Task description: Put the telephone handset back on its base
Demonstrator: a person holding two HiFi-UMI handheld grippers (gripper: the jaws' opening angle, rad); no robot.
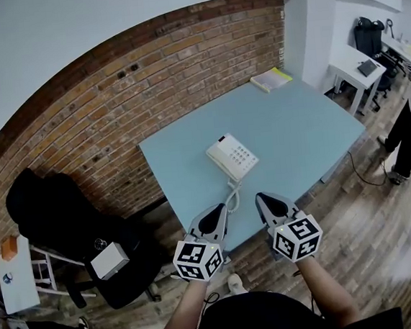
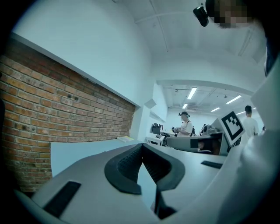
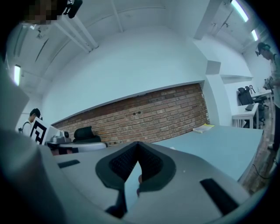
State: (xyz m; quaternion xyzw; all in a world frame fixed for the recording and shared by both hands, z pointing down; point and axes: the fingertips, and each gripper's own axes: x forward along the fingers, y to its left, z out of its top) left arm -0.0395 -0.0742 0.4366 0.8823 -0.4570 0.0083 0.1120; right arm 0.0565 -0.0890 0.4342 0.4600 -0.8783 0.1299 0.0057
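A white telephone [image 1: 232, 157] with a keypad sits near the middle of the light-blue table [image 1: 296, 130]. Its handset [image 1: 219, 159] seems to lie along the left side of the base, and a coiled cord [image 1: 231, 194] runs from it toward the near table edge. My left gripper [image 1: 218, 211] and right gripper [image 1: 265, 201] hover side by side over that near edge, just short of the phone, both shut and holding nothing. The left gripper [image 2: 141, 147] and the right gripper [image 3: 138, 147] show touching jaws in their own views, where the phone is hidden.
A yellowish book [image 1: 272, 79] lies at the table's far corner. A brick wall [image 1: 113, 111] runs behind. A black office chair [image 1: 65, 206] and a white box [image 1: 110, 261] are at the left. A person [image 1: 408, 126] stands at the right, by white desks [image 1: 355, 66].
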